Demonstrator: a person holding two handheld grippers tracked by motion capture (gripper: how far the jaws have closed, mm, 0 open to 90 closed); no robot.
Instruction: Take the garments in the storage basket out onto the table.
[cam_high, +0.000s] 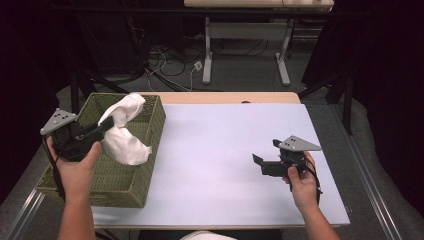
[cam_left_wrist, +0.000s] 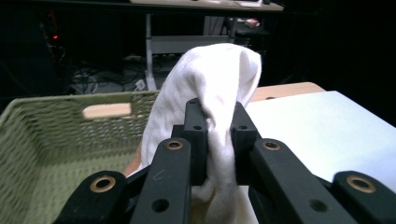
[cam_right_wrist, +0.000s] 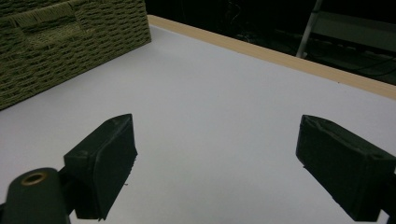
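A dark room surrounds a table (cam_high: 225, 165) with a smooth, matte, pale lilac-white top and a light wooden strip along its far edge; behind it, tangled cables lie on the floor near the white metal legs of a second desk (cam_high: 245, 50). On the left part of the table sits a rectangular basket (cam_high: 125, 185) of olive-green woven fibre, its ribbed weave clear in the left gripper view (cam_left_wrist: 42, 154), where a cut-out handle slot shows in its far wall.

The left gripper (cam_high: 102, 131), held in the person's left hand (cam_high: 75, 167), is above the basket with its two black jaws clamped on a white cloth (cam_high: 122, 132). The cloth is soft and slightly fuzzy, bunched into rounded folds: one lobe rises above the jaws, another hangs below them over the basket's interior. In the left gripper view the cloth (cam_left_wrist: 215, 93) is pinched between the jaw tips and drapes over them in a smooth hump.

The right gripper (cam_high: 265, 156), held in the right hand (cam_high: 302, 182), hovers low over the bare right part of the table, well apart from the basket. Its blocky black jaws stand wide apart with nothing between them, as the right gripper view (cam_right_wrist: 215, 154) shows.
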